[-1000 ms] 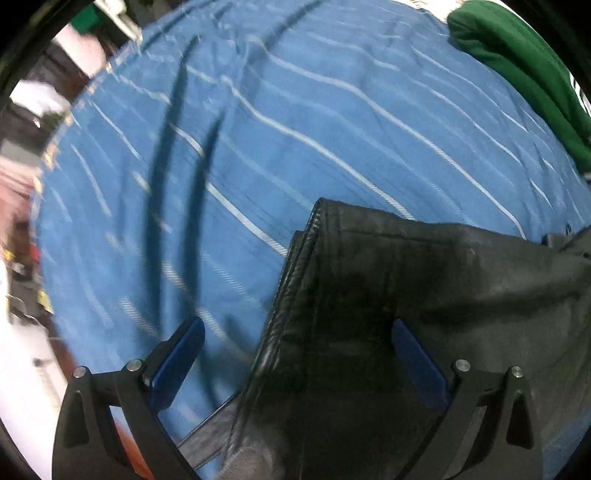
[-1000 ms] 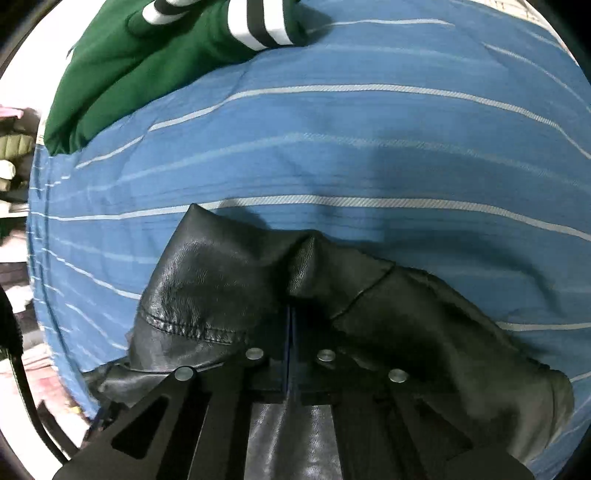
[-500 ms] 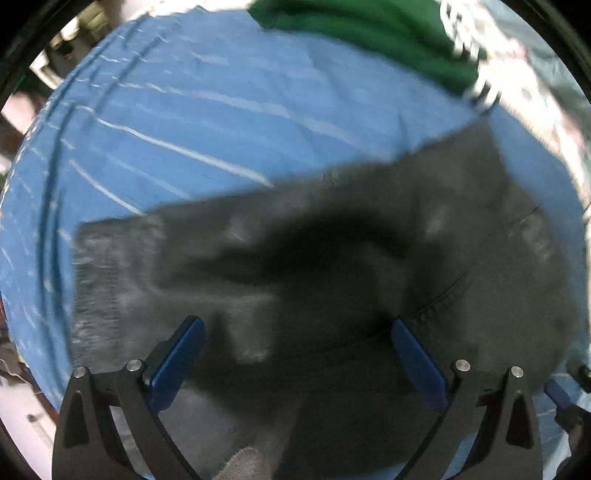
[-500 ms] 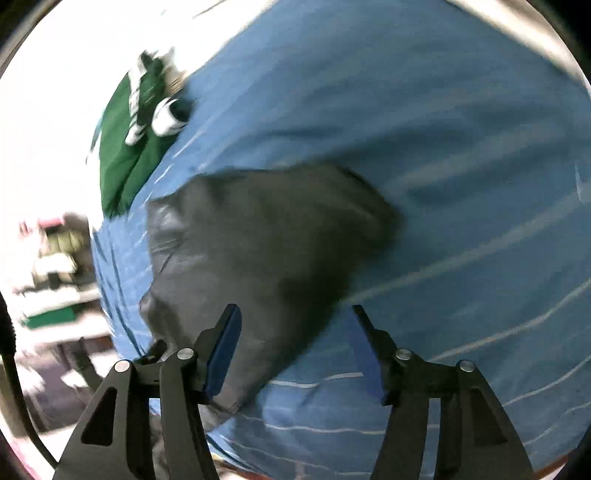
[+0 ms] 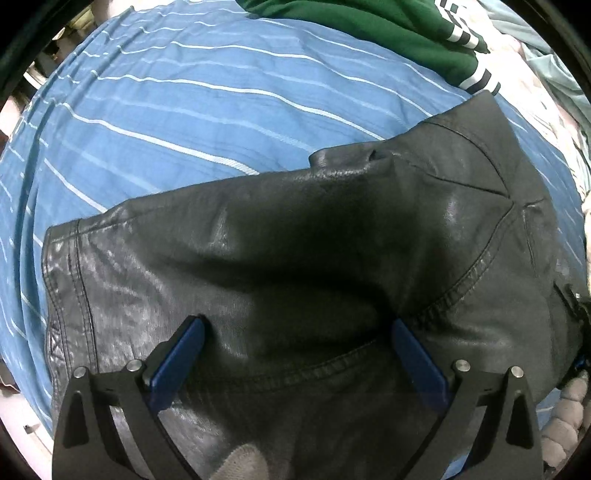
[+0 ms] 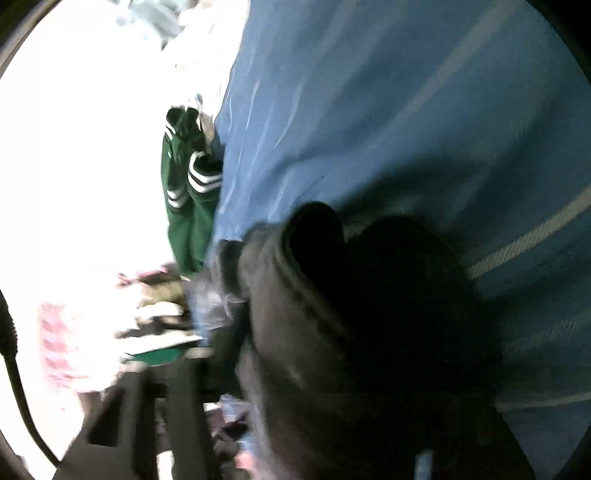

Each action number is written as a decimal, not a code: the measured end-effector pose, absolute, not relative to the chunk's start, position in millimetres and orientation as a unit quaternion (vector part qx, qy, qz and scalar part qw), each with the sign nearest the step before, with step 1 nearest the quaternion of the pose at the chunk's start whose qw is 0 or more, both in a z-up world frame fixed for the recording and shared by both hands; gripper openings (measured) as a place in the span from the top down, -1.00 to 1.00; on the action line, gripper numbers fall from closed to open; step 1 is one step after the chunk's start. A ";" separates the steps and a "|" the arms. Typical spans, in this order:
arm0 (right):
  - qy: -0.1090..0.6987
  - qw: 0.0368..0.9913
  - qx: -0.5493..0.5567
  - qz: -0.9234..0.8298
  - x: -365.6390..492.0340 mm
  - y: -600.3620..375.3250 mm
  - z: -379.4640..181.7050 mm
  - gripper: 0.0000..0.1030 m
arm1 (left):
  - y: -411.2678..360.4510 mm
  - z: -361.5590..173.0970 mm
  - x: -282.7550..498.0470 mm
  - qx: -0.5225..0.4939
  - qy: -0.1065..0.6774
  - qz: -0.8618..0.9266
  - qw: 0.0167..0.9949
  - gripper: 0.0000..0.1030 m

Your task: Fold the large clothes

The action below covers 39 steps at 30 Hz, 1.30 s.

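Left gripper [image 5: 295, 354]: fingers wide over the black jacket [image 5: 295, 240] on the blue sheet [image 5: 184, 110]. Right gripper: jaws closing; view blurred, contents cannot be told.

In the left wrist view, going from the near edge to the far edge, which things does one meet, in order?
Left tool → black jacket → blue striped sheet → green garment.
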State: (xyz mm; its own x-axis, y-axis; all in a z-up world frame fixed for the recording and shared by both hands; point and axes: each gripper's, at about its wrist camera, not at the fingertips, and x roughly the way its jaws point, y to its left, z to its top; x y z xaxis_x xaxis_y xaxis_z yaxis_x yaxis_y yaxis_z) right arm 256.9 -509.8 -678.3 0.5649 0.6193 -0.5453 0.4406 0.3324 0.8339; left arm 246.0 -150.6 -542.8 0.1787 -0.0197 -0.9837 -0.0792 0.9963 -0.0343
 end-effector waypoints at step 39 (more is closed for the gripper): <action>0.699 0.624 0.086 0.339 255.6 -72.0 -581.0 0.02 | 81.1 -467.7 61.5 -0.229 0.570 0.277 0.739 -1.00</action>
